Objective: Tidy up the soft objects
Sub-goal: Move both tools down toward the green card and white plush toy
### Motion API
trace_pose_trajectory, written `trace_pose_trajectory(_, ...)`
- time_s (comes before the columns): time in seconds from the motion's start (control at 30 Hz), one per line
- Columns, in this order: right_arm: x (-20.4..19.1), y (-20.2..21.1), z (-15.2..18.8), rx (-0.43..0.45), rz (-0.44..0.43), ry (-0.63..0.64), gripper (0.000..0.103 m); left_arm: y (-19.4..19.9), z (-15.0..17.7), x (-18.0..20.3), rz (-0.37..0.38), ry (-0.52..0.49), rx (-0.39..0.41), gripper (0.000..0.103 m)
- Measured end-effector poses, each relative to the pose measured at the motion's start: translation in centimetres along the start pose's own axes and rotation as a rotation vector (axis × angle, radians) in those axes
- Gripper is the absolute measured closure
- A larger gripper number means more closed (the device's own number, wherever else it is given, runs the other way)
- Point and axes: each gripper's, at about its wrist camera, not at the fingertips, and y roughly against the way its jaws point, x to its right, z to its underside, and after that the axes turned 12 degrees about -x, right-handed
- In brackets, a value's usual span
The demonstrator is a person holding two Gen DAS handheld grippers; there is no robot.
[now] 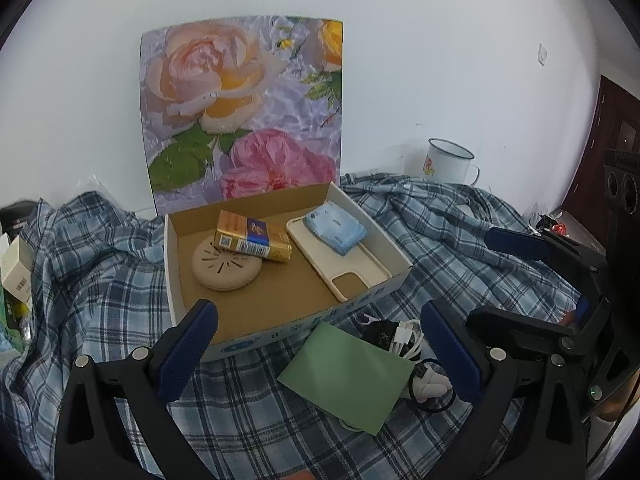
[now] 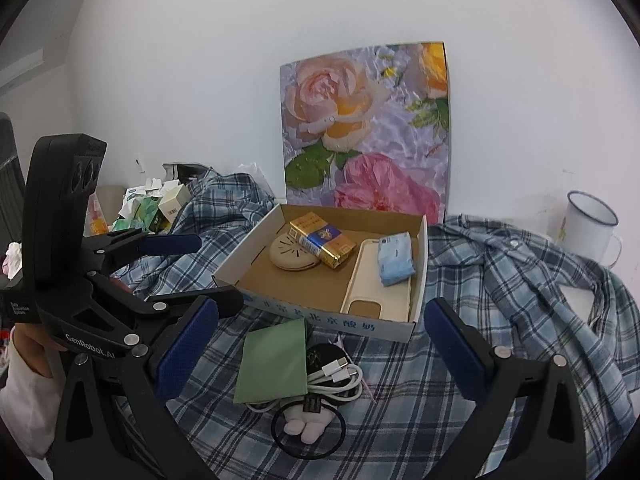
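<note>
A shallow cardboard box [image 1: 396,252] [image 2: 416,320] sits on a plaid cloth. It holds a round beige disc [image 1: 226,270] [image 2: 290,256], a gold cigarette pack [image 1: 252,236] [image 2: 322,242], a cream phone case [image 1: 340,256] [image 2: 376,284] and a blue tissue pack [image 1: 335,229] [image 2: 396,258]. In front of the box lie a green card [image 1: 346,376] [image 2: 274,362], a white cable [image 1: 408,338] [image 2: 338,376], and a black hair tie with a small plush [image 1: 430,386] [image 2: 308,424]. My left gripper [image 1: 320,348] and right gripper [image 2: 320,348] are both open and empty, hovering above these items.
A floral board [image 1: 244,112] [image 2: 364,128] leans on the white wall behind the box. A white enamel mug [image 1: 450,162] [image 2: 588,224] stands at the right. Small boxes and clutter [image 2: 152,208] lie at the left. The plaid cloth [image 1: 100,272] [image 2: 520,300] is rumpled.
</note>
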Motion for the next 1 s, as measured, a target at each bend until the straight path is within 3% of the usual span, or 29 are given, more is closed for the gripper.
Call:
trace_pose_trajectory(0.37,0.0,-2.1,0.9,-0.105,0.023,0.029,0.000,-2.3,0.6,0.0,-0.023,-0.034,-0.082,0.001)
trace_pose_trajectory(0.73,1.1,-3.6,1.9,-0.204,0.010,0.054,0.000,-5.0,1.4,0.5,0.099,-0.107,-0.180,0.000)
trace_pose_trajectory(1.0,2.6,-4.2,2.7,-0.284,-0.004,0.048,0.000,-7.3,2.4,-0.3,0.139,-0.162,-0.230,0.000)
